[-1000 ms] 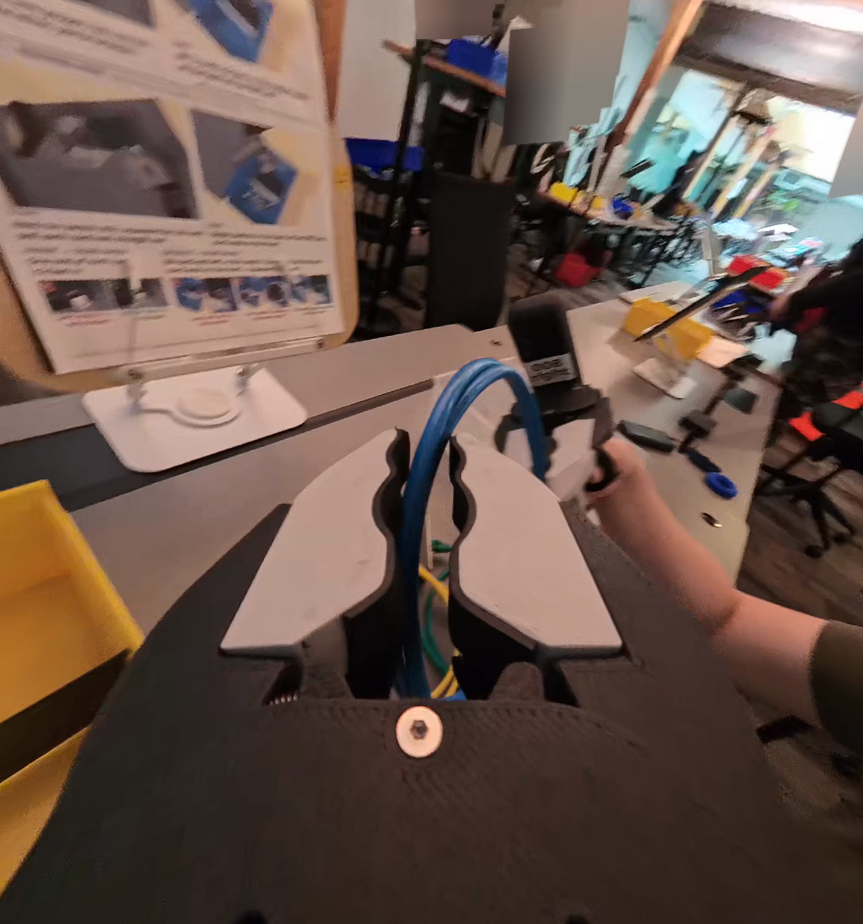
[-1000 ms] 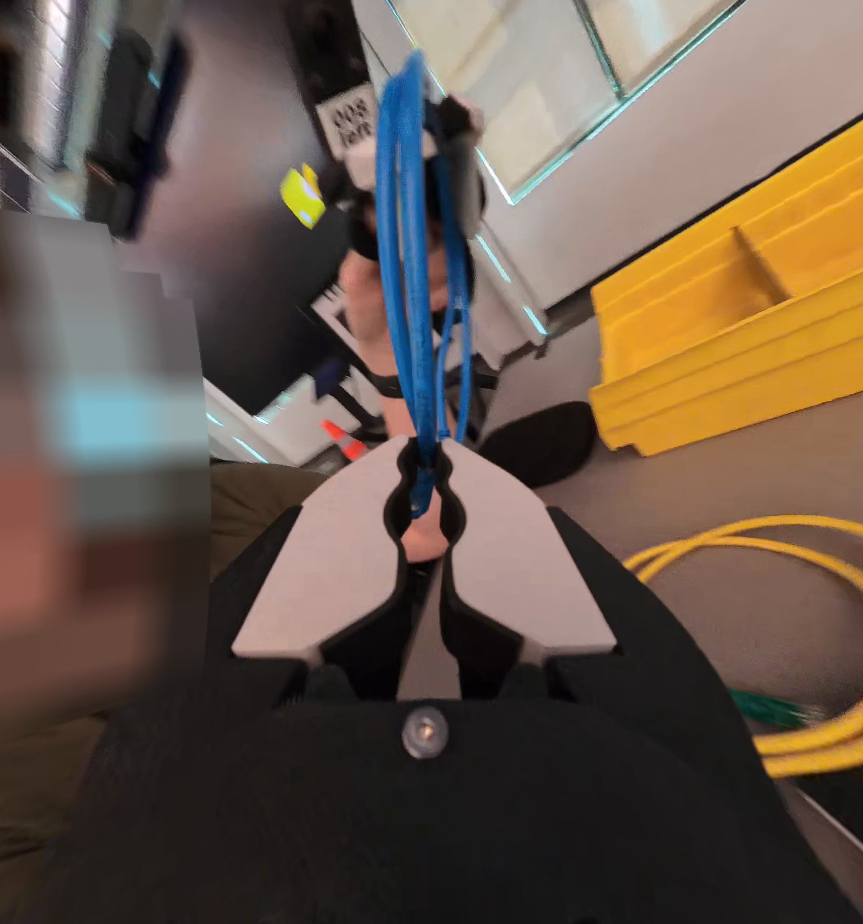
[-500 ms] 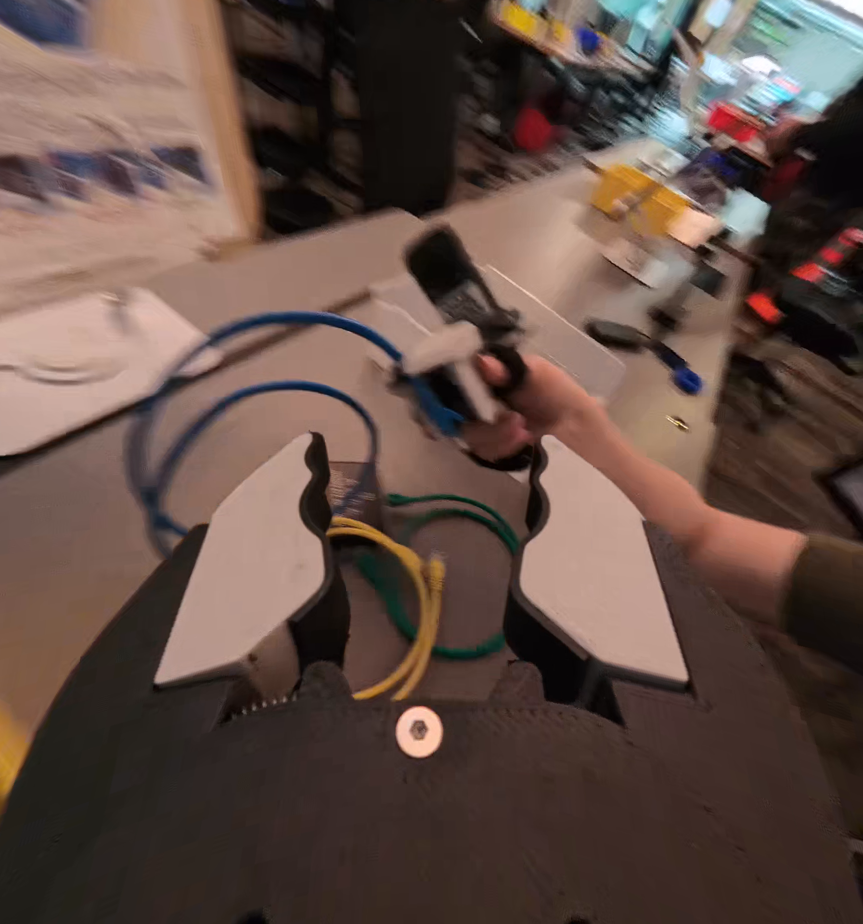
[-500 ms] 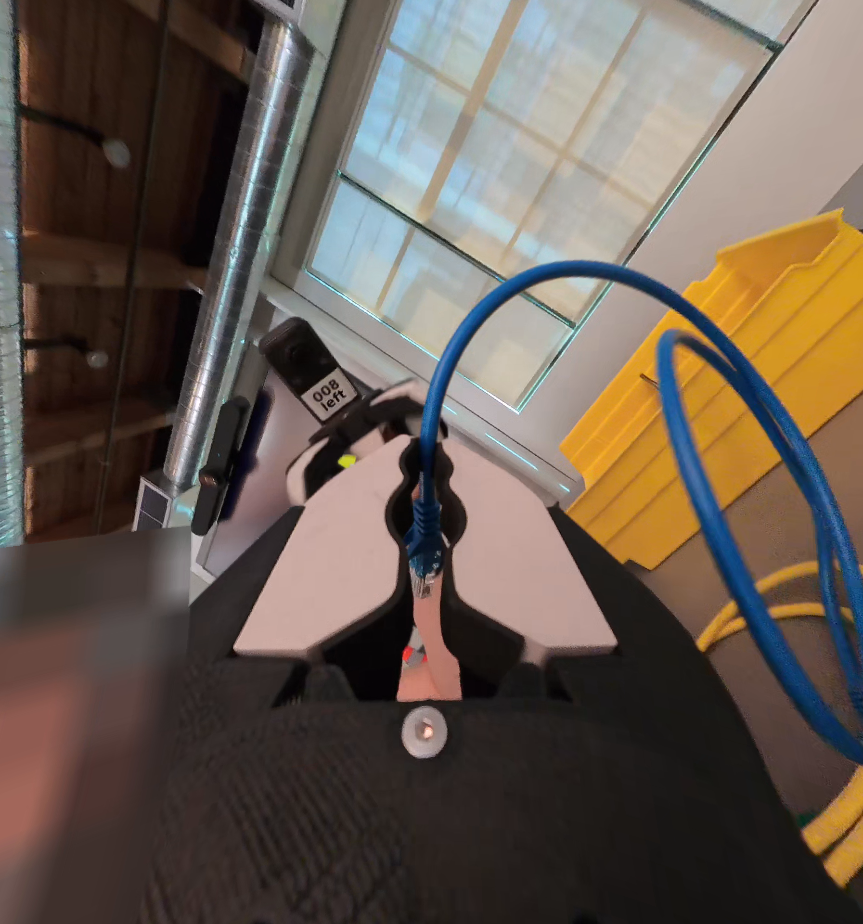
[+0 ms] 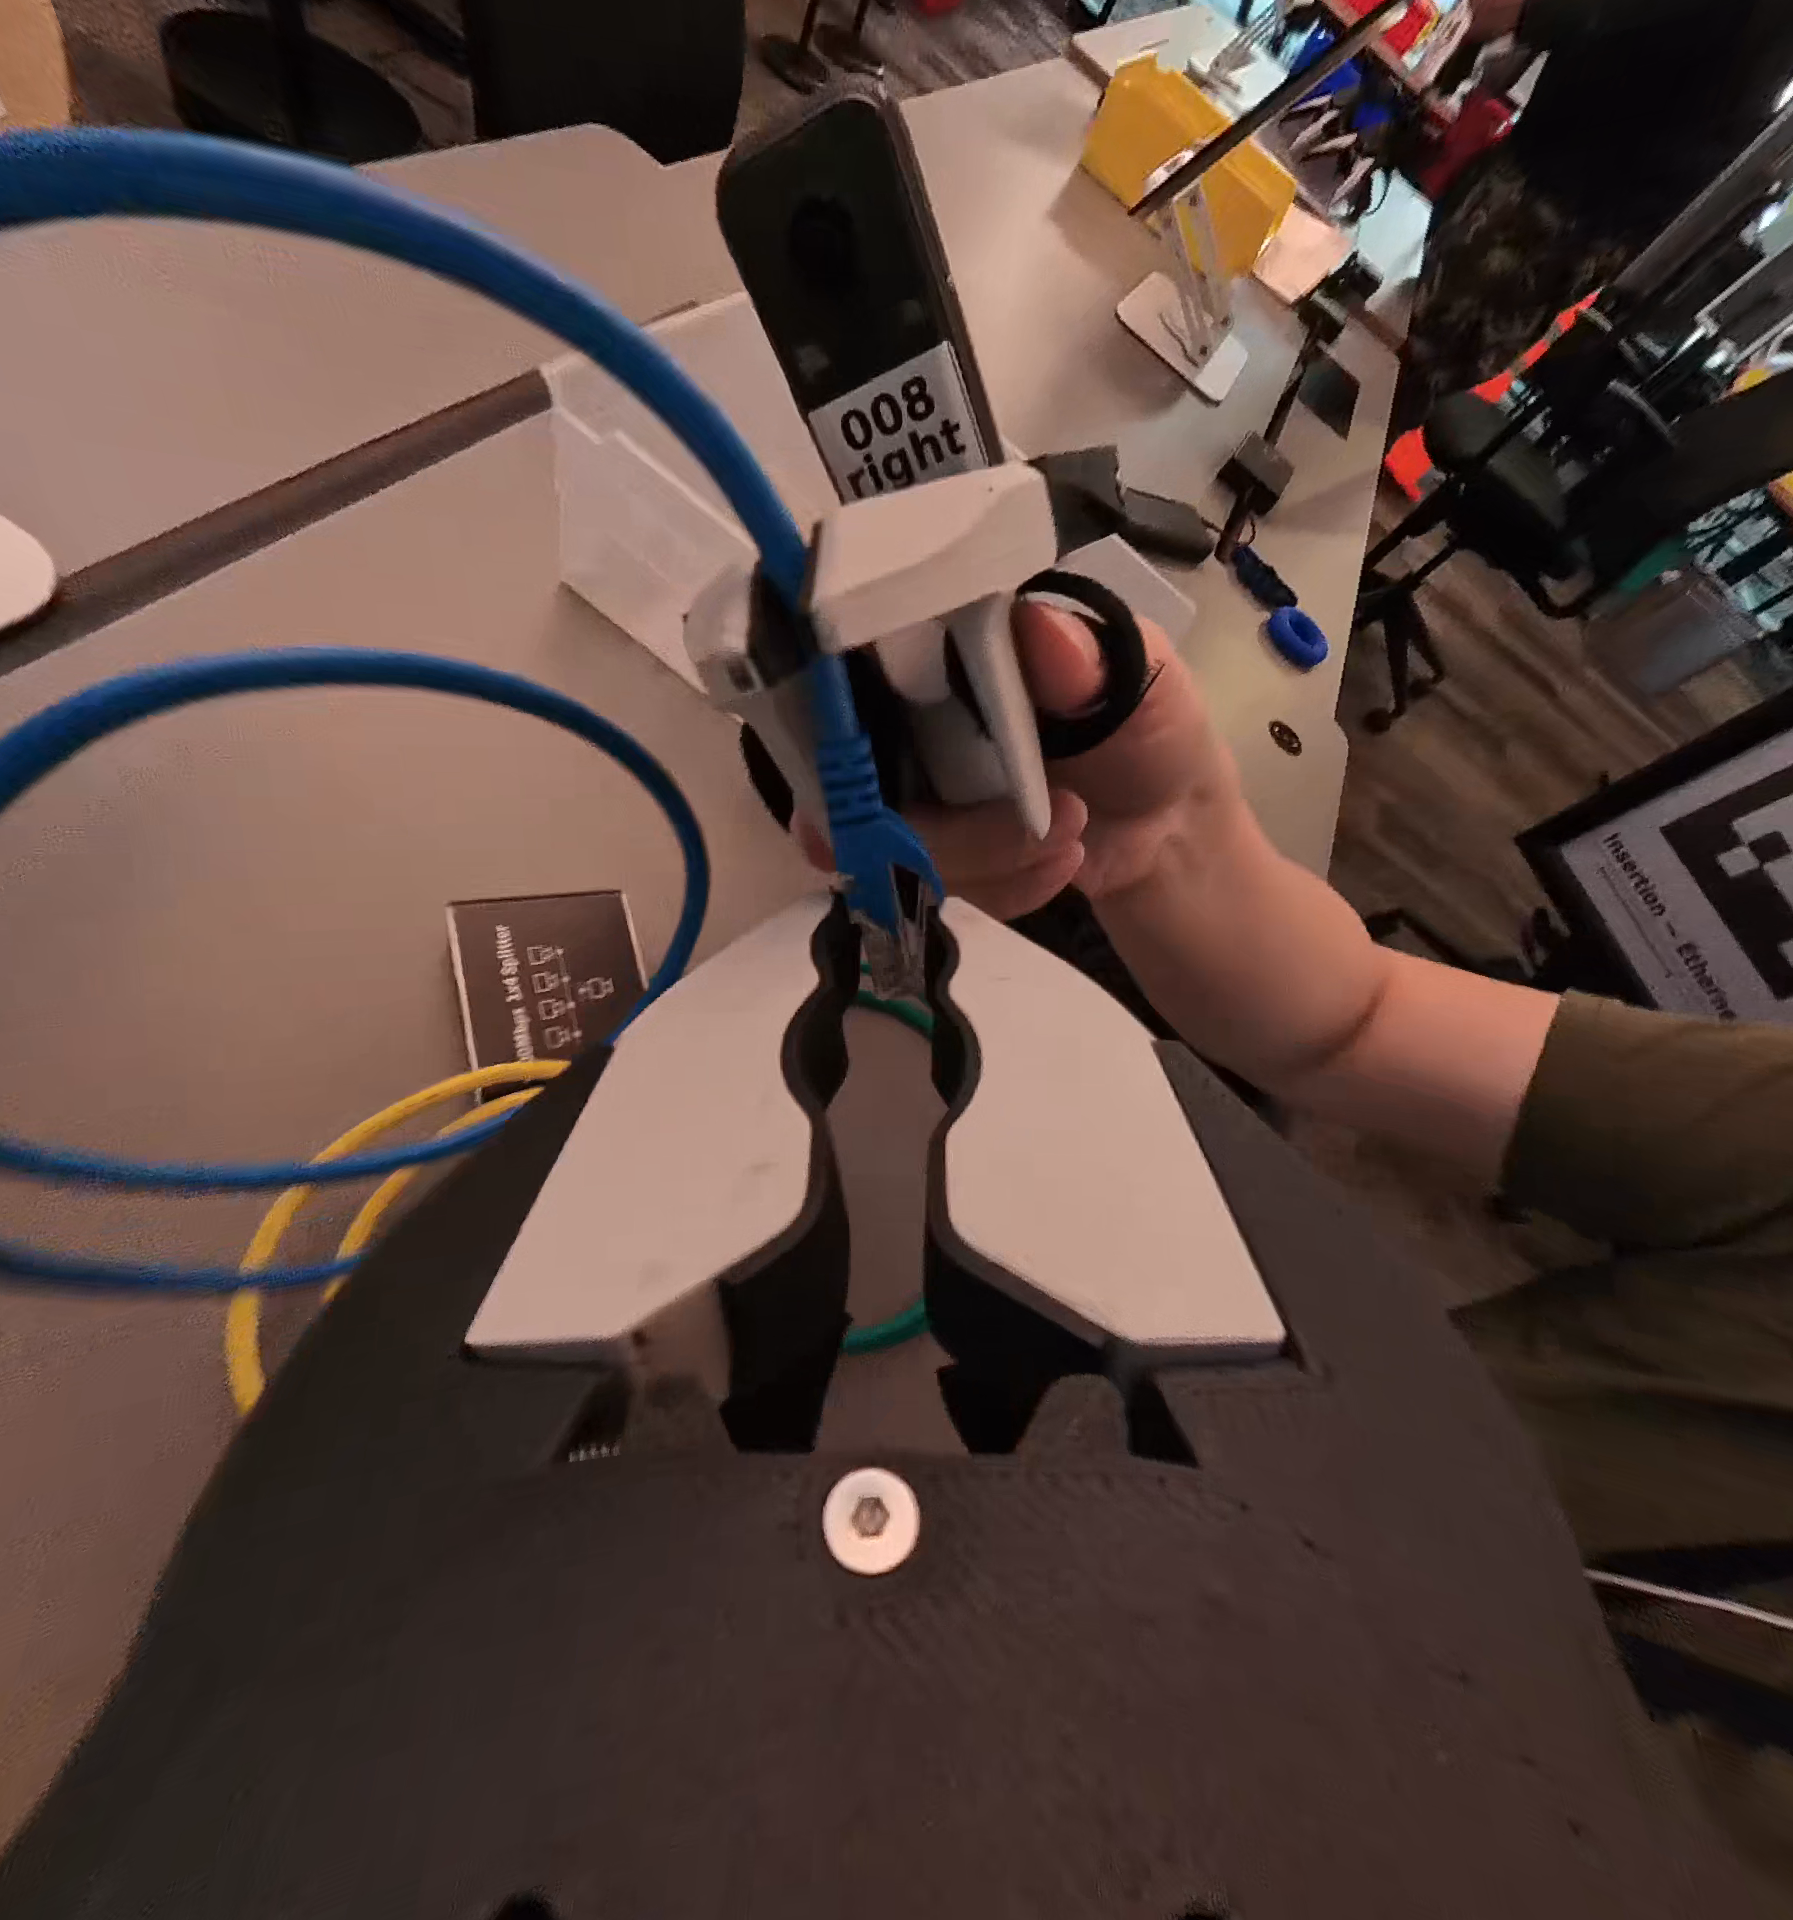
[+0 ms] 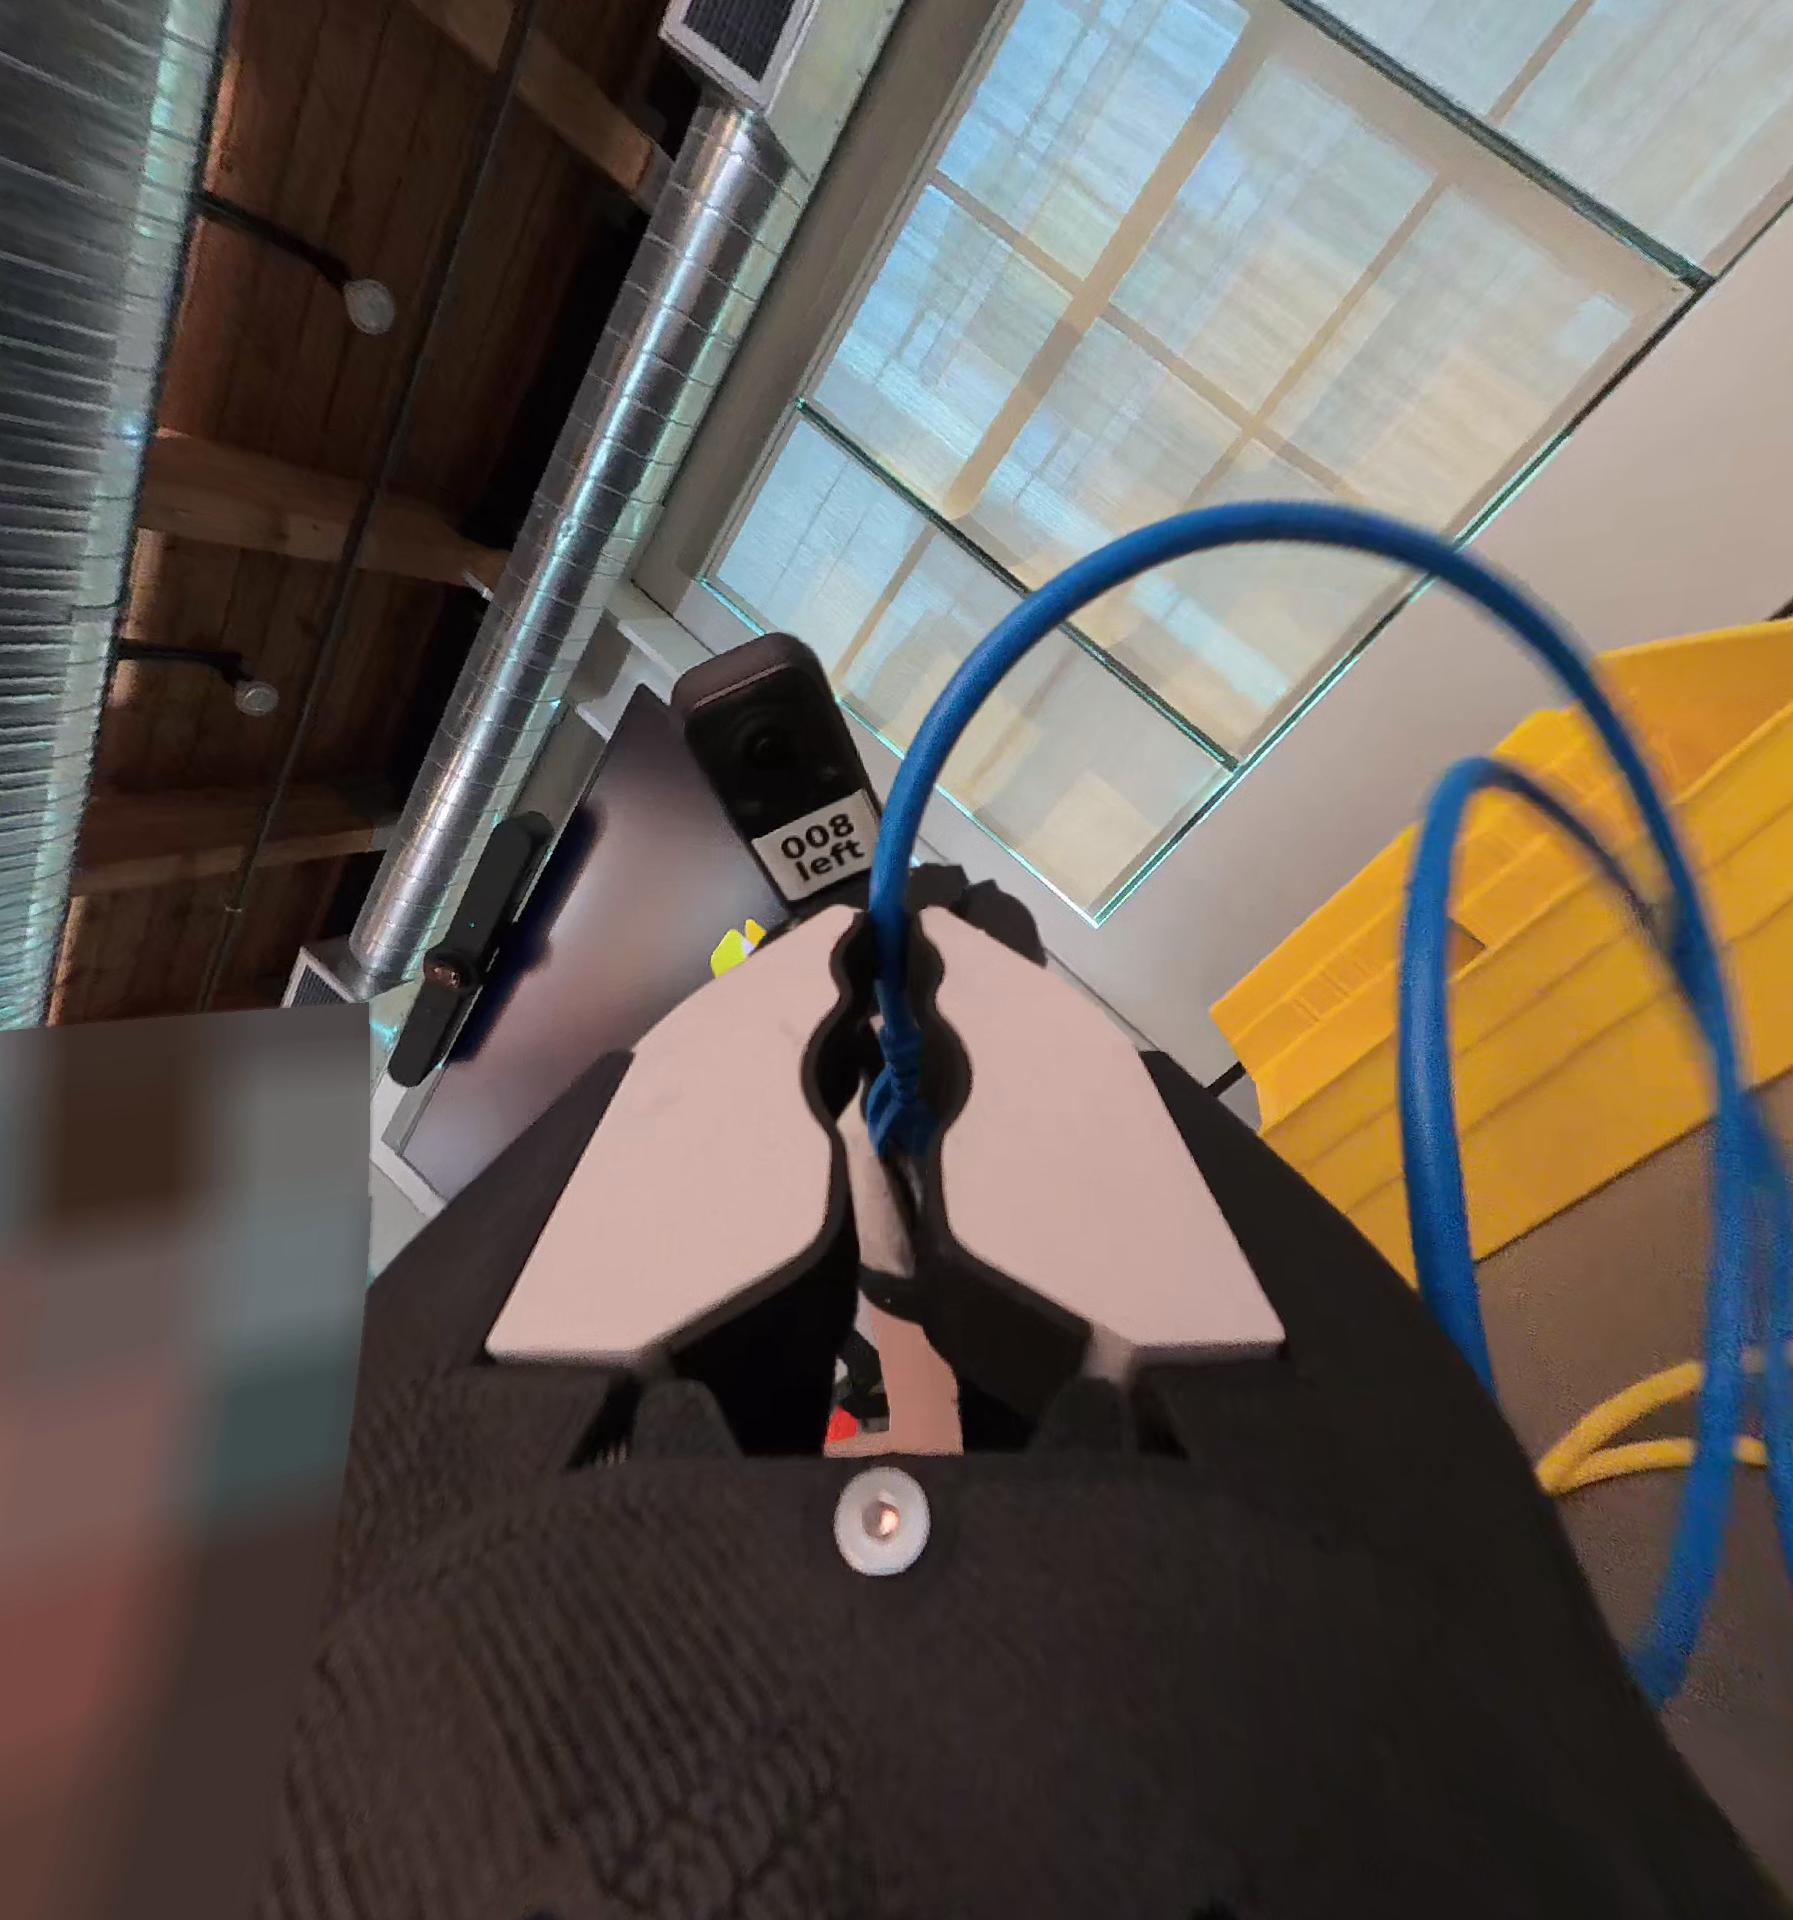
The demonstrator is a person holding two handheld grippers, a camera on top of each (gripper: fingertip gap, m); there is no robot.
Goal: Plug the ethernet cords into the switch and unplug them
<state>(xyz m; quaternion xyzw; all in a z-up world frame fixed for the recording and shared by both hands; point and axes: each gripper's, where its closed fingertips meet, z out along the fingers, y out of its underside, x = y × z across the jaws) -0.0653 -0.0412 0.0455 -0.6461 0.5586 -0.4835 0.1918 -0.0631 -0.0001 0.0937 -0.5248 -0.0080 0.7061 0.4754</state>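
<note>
Blue ethernet cord (image 5: 372, 675) swings in two wide loops above the grey table (image 5: 196, 831), clamped near its boot by the right gripper (image 6: 887, 997). Its clear plug (image 5: 892, 951) sits between the left gripper (image 5: 884, 935) tips, which are nearly closed around it. Whether they touch it is unclear.

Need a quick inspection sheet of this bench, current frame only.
Surface: grey table, mostly bare.
Job's things: black switch flat on table, no cord seen plugged.
Clutter: yellow bins at table edge.
Grippers: right hand-held gripper shut on blue cord behind its plug; left hand-held gripper narrowly open around that plug's tip.
Cables: blue cord loops in air; yellow cord and green cord lie on table.
Surroundings: window, ceiling duct, other benches.
</note>
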